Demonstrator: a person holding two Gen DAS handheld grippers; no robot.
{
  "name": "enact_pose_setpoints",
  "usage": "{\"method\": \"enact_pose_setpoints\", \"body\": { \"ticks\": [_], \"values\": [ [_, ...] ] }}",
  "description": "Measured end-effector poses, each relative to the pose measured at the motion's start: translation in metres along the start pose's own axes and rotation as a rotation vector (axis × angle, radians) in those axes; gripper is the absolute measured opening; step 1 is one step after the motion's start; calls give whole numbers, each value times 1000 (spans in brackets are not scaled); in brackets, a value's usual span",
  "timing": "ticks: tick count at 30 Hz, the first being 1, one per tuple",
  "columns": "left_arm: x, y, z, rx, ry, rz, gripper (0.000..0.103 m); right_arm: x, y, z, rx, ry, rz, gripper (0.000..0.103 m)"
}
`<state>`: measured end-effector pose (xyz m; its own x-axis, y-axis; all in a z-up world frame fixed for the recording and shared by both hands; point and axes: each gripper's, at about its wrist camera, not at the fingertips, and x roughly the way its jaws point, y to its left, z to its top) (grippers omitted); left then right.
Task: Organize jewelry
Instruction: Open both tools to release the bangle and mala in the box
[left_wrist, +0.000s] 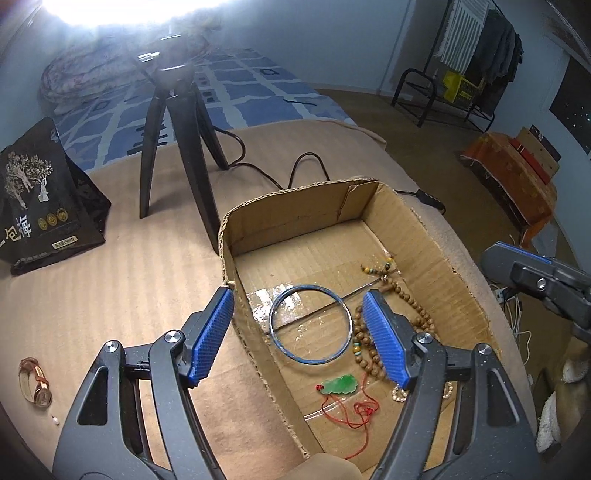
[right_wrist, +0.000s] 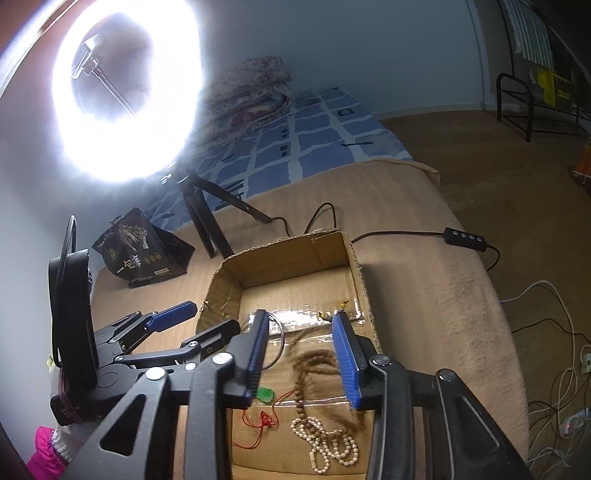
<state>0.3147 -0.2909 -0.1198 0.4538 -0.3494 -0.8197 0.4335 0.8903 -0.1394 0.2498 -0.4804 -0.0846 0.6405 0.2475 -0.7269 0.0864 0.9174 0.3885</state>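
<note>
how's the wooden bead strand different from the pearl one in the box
The wooden bead strand is brown, with a few coloured accent beads; the pearl strand is creamy white throughout. The wooden strand sprawls long across the cardboard box floor, while the pearl strand lies bunched in small loops at the near end. Both lie loose in the box, overlapping where they meet, and neither gripper holds them.

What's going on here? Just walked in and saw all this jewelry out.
Someone with two handheld grippers is sorting jewelry into a cardboard box. The bangle, wooden beads, jade pendant and pearls are already inside. Both the left gripper and right gripper hang open above the box. A watch remains outside.
</note>
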Motion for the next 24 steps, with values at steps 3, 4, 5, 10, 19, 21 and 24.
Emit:
{"method": "enact_pose_setpoints", "body": {
  "ticks": [3, 4, 5, 10, 19, 21, 24],
  "values": [
    [-2, 2, -2, -3, -1, 3, 75, -1, -1, -1, 5, 0, -7, 47],
    [-3, 2, -2, -2, -2, 4, 75, -2, -1, -1, 6, 1, -9, 47],
    [-4, 2, -3, -1, -4, 4, 75, -2, -1, -1, 6, 1, -10, 47],
    [-15, 2, -4, 1, -17, 8, 75, -7, 1, -1, -2, -1, -17, 47],
    [-45, 12, -10, 6, -41, 27, 75, -22, 13, -6, -31, -8, -30, 54],
    [-54, 17, -12, 4, -47, 32, 75, -26, 17, -7, -33, -12, -32, 58],
    [-70, 26, -17, 10, -58, 43, 75, -33, 24, -9, -35, -28, -34, 70]
  ]
}}
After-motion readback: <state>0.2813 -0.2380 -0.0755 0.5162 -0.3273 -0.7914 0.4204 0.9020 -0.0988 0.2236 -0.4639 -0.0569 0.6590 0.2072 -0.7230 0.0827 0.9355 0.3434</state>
